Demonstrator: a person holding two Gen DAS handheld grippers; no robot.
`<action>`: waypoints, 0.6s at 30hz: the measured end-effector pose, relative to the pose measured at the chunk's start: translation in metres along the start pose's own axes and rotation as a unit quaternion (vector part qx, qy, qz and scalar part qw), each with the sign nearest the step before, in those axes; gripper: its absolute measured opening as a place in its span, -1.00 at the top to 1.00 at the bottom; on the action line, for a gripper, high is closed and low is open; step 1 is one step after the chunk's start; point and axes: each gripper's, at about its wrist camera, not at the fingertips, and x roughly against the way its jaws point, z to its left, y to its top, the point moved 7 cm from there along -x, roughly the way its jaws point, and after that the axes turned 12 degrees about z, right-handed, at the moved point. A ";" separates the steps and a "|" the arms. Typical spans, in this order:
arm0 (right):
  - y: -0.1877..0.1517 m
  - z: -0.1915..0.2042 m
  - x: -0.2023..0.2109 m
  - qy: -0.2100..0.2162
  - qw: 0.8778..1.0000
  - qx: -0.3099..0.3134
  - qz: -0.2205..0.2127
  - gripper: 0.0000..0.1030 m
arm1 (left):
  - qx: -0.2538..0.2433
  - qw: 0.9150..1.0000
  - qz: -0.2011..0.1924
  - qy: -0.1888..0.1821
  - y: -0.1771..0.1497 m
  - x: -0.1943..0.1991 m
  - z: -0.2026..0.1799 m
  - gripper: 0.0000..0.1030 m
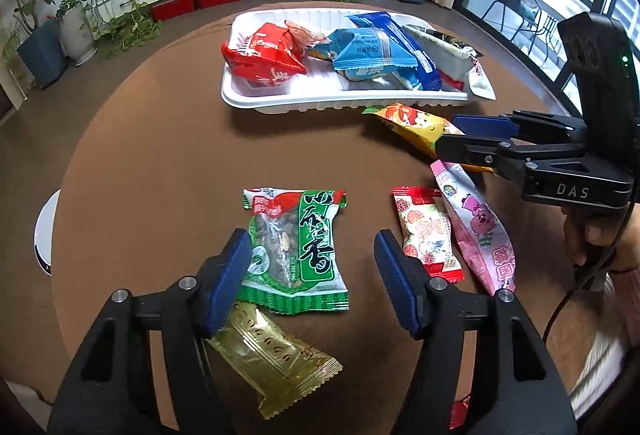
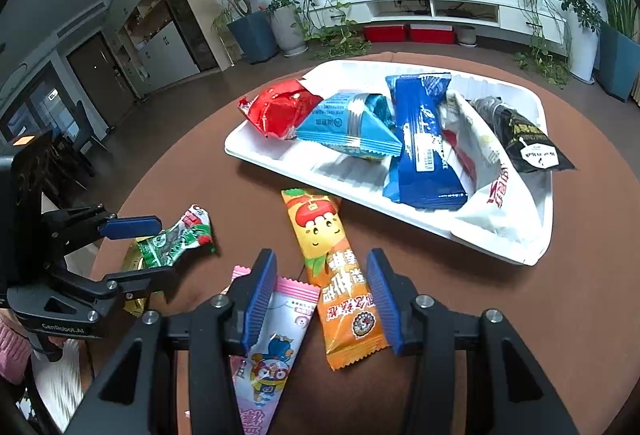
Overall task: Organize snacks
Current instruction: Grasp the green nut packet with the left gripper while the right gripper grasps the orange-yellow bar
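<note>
**Both tools spread over loose snack packets beside the tray**

The left tool [image 1: 312, 275] has its blue-padded fingers [image 1: 230, 275] apart, one on each side of the green snack packet [image 1: 296, 243], which lies flat on the brown worktop [image 1: 160, 155] on the near side of the white tray [image 1: 280, 101]. The left pad is at the packet's edge; whether it touches cannot be told. A gold packet [image 1: 272, 359] lies just nearer than the green one, partly under the left finger.

The right tool [image 2: 320, 299] is likewise spread, its fingers straddling the orange snack packet [image 2: 332, 275]. This packet lies on the worktop with its far end close to the tray's near rim. In the left wrist view the same tool [image 1: 452, 135] is seen side-on at the orange packet [image 1: 412, 123], just off the tray's near right corner. A pink packet [image 2: 272, 339] lies beside the orange one, under the tool's left finger, and a small red-and-white packet [image 1: 428, 231] lies next to the pink one, farther from the tray.

The tray [image 2: 500, 235] holds a red packet [image 2: 280, 111], a light blue packet [image 2: 348, 127], a dark blue packet [image 2: 420, 147], a white packet [image 2: 484, 171] and a black packet [image 2: 520, 139], the black and white ones overhanging the tray's right rim.
</note>
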 end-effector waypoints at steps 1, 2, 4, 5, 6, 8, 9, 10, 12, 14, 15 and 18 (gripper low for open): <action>-0.001 0.000 -0.001 -0.001 1.000 0.001 0.001 0.02 | -0.002 1.000 0.003 -0.001 0.001 -0.002 -0.001 -0.20; 0.000 0.000 -0.002 -0.002 1.000 0.002 0.003 0.02 | -0.001 1.000 0.004 0.001 0.001 -0.004 -0.001 -0.20; 0.000 -0.002 -0.004 -0.003 1.000 0.002 0.005 0.02 | 0.002 1.000 0.010 0.002 0.004 -0.009 0.001 -0.20; 0.000 -0.002 -0.005 -0.003 1.000 0.002 0.007 0.02 | 0.004 1.000 0.011 0.001 0.004 -0.011 0.002 -0.20; 0.000 -0.002 -0.006 -0.006 1.000 0.002 0.009 0.02 | 0.007 1.000 0.011 -0.002 0.005 -0.012 0.003 -0.20; 0.000 -0.003 -0.008 -0.009 1.000 0.005 0.013 0.02 | 0.011 1.000 0.011 -0.008 0.006 -0.016 0.004 -0.20; -0.001 -0.003 -0.010 -0.010 1.000 0.006 0.017 0.02 | 0.011 1.000 0.014 -0.012 0.006 -0.018 0.004 -0.20; 0.000 -0.003 -0.011 -0.011 1.000 0.006 0.020 0.02 | 0.011 1.000 0.017 -0.015 0.006 -0.020 0.004 -0.20; 0.000 -0.004 -0.014 -0.008 1.000 0.005 0.026 0.06 | 0.011 1.000 0.018 -0.013 0.006 -0.024 0.004 -0.19; -0.001 -0.004 -0.015 -0.013 1.000 0.006 0.027 0.20 | 0.015 1.000 0.012 -0.020 0.006 -0.024 0.006 -0.13; -0.001 -0.004 -0.015 -0.015 0.999 0.008 0.029 0.30 | 0.018 0.999 0.010 -0.025 0.007 -0.024 0.007 -0.10; -0.003 -0.003 -0.016 -0.014 0.999 0.011 0.030 0.41 | 0.034 0.998 0.007 -0.047 0.010 -0.024 0.011 0.02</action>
